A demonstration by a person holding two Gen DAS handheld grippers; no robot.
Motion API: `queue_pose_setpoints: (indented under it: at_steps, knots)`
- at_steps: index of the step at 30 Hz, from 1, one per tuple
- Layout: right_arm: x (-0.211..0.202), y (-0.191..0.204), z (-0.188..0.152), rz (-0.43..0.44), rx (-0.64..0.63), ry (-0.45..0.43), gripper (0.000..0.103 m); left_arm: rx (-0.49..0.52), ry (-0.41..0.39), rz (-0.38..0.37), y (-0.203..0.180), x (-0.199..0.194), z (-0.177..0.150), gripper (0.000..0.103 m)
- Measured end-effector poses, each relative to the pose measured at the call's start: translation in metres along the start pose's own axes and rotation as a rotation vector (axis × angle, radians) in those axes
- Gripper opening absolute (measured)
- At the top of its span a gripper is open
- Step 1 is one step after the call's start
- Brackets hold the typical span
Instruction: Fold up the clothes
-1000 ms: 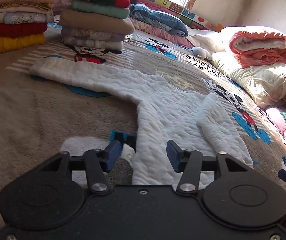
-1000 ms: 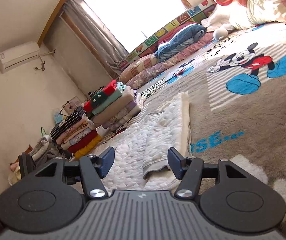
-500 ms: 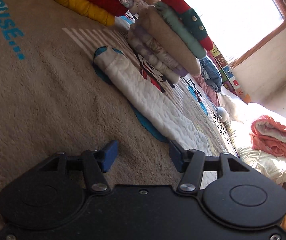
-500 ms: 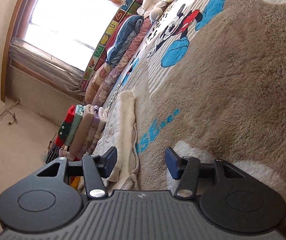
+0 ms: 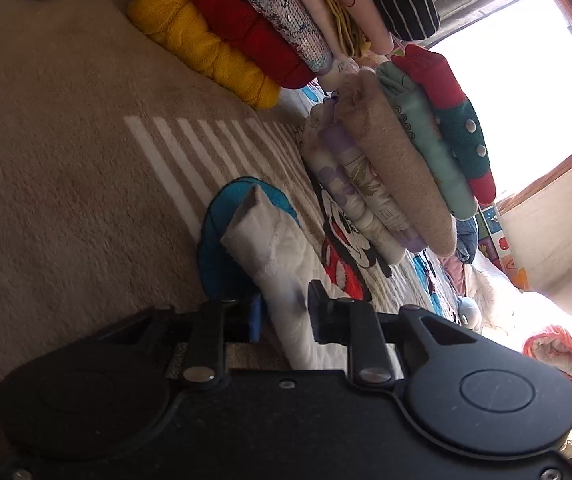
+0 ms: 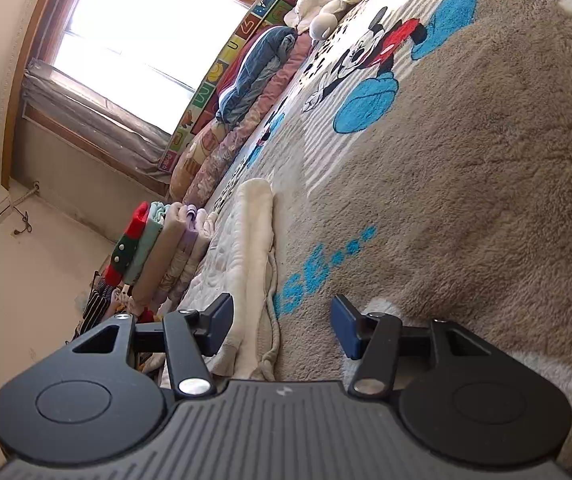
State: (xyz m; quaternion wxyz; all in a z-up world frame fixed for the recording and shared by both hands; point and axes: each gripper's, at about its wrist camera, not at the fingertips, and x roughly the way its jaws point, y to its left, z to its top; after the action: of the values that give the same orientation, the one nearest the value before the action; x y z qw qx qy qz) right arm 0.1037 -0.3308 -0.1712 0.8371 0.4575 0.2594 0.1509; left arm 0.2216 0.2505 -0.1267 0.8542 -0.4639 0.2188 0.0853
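Observation:
A white quilted garment lies spread on a beige cartoon-mouse blanket (image 5: pixel 66 152). In the left wrist view its long sleeve (image 5: pixel 274 248) runs out towards the folded stacks, cuff end far from me. My left gripper (image 5: pixel 285 314) is shut on that sleeve, which fills the narrow gap between the blue pads. In the right wrist view the garment's (image 6: pixel 246 248) cream edge lies along the blanket (image 6: pixel 465 200). My right gripper (image 6: pixel 282 324) stands open low over it, the left finger (image 6: pixel 220 320) over the cloth and the right finger over bare blanket.
Two stacks of folded clothes stand beyond the sleeve: one with yellow and red knits (image 5: pixel 238 36), one topped by a red-green piece (image 5: pixel 405 148), the latter also in the right wrist view (image 6: pixel 154 256). Rolled bedding (image 6: pixel 262 60) lines the window wall; an orange quilt (image 5: pixel 561 364) lies right.
My left gripper has swung left along the sleeve, tilted, and closed on it. My right gripper has rolled over and dropped low beside the garment's edge, staying open.

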Motion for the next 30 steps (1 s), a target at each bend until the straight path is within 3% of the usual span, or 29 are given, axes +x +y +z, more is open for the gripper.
queue_pose_setpoints:
  at_steps: [4, 9, 14, 30]
  knots:
    - [-0.002, 0.008, 0.002, -0.002, -0.058, -0.026, 0.056, 0.136, -0.035, -0.091, -0.036, -0.014, -0.005, 0.005]
    - [0.000, 0.016, 0.007, 0.070, -0.065, -0.060, 0.057, 0.364, -0.077, -0.205, -0.096, -0.035, -0.028, 0.005]
    - [0.007, 0.027, 0.007, 0.126, -0.085, -0.050, 0.057, 0.518, -0.072, -0.256, -0.138, -0.039, -0.061, 0.005]
    - [0.020, 0.040, 0.017, 0.190, -0.129, -0.013, 0.062, 0.752, -0.040, -0.323, -0.203, -0.032, -0.145, 0.005]
